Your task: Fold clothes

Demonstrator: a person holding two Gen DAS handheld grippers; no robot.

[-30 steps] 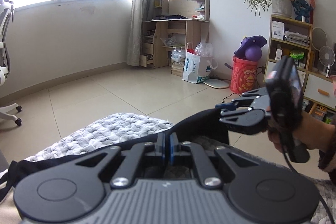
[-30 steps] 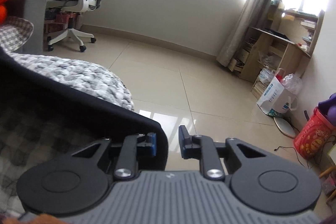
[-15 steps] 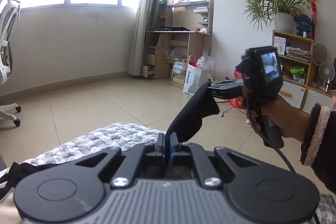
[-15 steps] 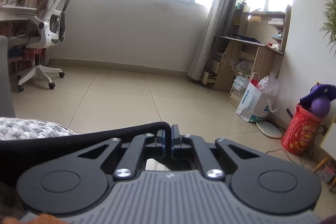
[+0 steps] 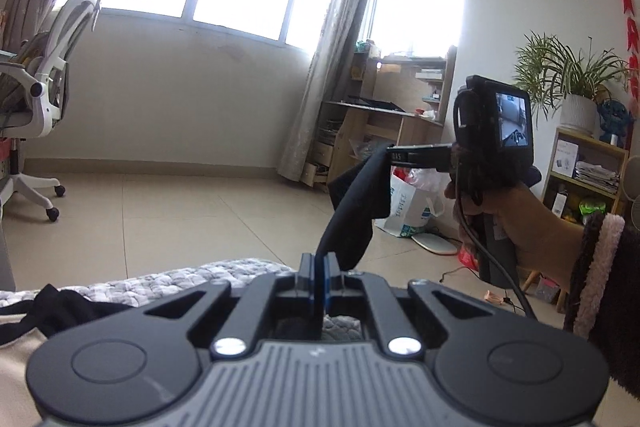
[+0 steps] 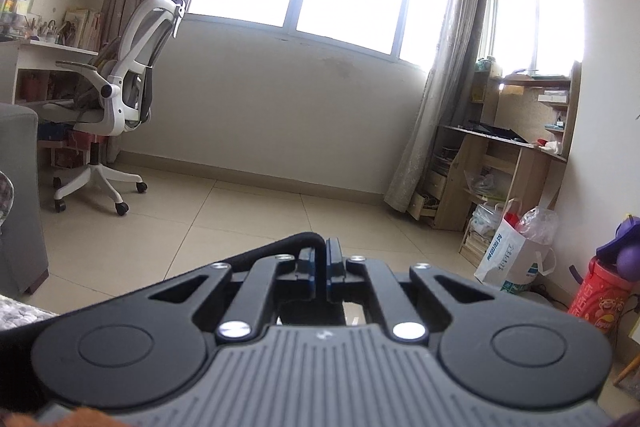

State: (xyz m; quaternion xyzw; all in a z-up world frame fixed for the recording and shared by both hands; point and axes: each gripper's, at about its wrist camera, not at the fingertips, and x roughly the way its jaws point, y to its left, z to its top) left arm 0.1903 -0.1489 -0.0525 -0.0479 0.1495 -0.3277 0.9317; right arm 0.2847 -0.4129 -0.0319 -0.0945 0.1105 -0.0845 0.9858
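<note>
A black garment (image 5: 356, 203) hangs stretched between both grippers, lifted above a grey knitted blanket (image 5: 168, 281). My left gripper (image 5: 319, 267) is shut on one edge of the black garment. My right gripper (image 6: 320, 259) is shut on another edge of it (image 6: 276, 247); in the left wrist view the right gripper (image 5: 394, 157) is up and to the right, held by a hand. More black cloth (image 5: 64, 307) lies at the lower left.
A white office chair (image 6: 120, 107) stands left on the tiled floor (image 6: 248, 215). A wooden desk with shelves (image 6: 508, 163), a white bag (image 6: 508, 259) and a red bucket (image 6: 600, 303) are at right. A plant (image 5: 568, 83) tops a shelf.
Both grippers have risen and tilted up, lifting the garment off the blanket. The right gripper closed on the cloth edge a second ago and has stayed shut.
</note>
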